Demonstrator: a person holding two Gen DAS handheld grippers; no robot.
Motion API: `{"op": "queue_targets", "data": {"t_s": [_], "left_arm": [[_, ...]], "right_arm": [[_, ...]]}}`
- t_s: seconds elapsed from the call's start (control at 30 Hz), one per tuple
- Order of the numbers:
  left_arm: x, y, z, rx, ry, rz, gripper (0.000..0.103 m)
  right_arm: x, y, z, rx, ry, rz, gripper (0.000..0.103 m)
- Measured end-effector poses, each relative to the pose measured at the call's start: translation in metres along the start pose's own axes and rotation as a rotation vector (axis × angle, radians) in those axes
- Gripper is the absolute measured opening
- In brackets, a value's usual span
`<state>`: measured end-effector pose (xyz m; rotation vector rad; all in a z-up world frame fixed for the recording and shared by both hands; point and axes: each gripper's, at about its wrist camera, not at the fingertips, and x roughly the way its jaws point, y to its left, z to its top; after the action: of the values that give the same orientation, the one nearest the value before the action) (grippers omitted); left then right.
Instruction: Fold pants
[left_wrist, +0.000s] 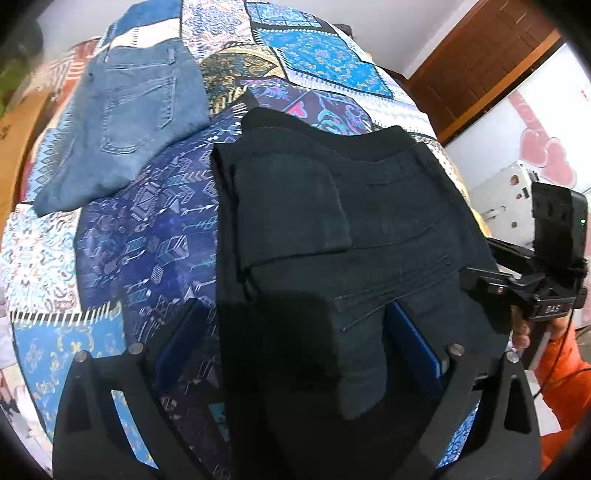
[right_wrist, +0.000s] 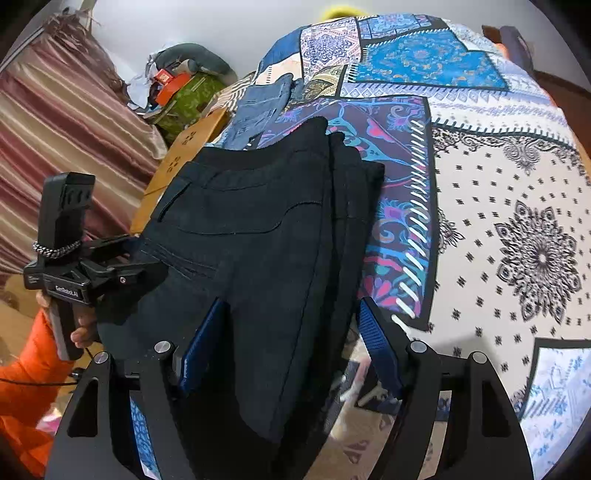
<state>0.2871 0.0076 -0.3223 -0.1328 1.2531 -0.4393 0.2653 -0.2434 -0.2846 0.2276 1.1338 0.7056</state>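
Patchwork bedspread (right_wrist: 498, 184) covers the bed we work on. Black pants (left_wrist: 351, 229) lie folded into a compact stack at the near edge, waistband away from us, so we judge folding mostly done; maybe one tidy-up left. Left gripper (left_wrist: 295, 339) has jaws spread wide, cloth between them but pads not pressing. Right gripper (right_wrist: 288, 343) likewise apart over the stack's near end, nothing clamped. Folded blue jeans (left_wrist: 122, 122) sit well apart on the far left. Bare spread to the right gives room; the stack's near end overhangs the bed edge.

Matt black cloth pants (left_wrist: 369, 229) (denim-like weave)
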Motion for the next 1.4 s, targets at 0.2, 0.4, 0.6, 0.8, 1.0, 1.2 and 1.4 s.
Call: {"op": "queue_targets", "data": {"t_s": [0.2,0.4,0.6,0.8,1.0,1.2,1.4], "left_arm": [[0.009,-0.002,0.011,0.012,0.003,-0.044,0.099],[0.011,-0.004,0.023,0.016,0.005,-0.076,0.081],[-0.001,-0.015,0.022,0.052,-0.057,-0.025,0.06],[-0.022,-0.021,0.026,0.071,-0.114,0.014,0.031],[-0.052,-0.039,0.024,0.114,-0.19,0.048,0.027],[-0.099,-0.05,0.031,0.124,-0.312,0.058,0.027],[-0.149,-0.051,0.043,0.143,-0.454,0.126,0.027]], "right_arm": [[0.006,-0.003,0.008,-0.005,0.018,0.045,0.076],[0.008,-0.004,0.014,-0.006,-0.003,0.051,0.069],[0.005,0.002,0.018,-0.017,-0.03,0.073,0.04],[-0.01,0.018,0.024,-0.08,-0.067,0.05,0.025],[-0.036,0.042,0.034,-0.157,-0.141,0.014,0.023],[-0.067,0.068,0.051,-0.215,-0.237,0.014,0.023],[-0.085,0.102,0.078,-0.289,-0.332,0.024,0.023]]}}
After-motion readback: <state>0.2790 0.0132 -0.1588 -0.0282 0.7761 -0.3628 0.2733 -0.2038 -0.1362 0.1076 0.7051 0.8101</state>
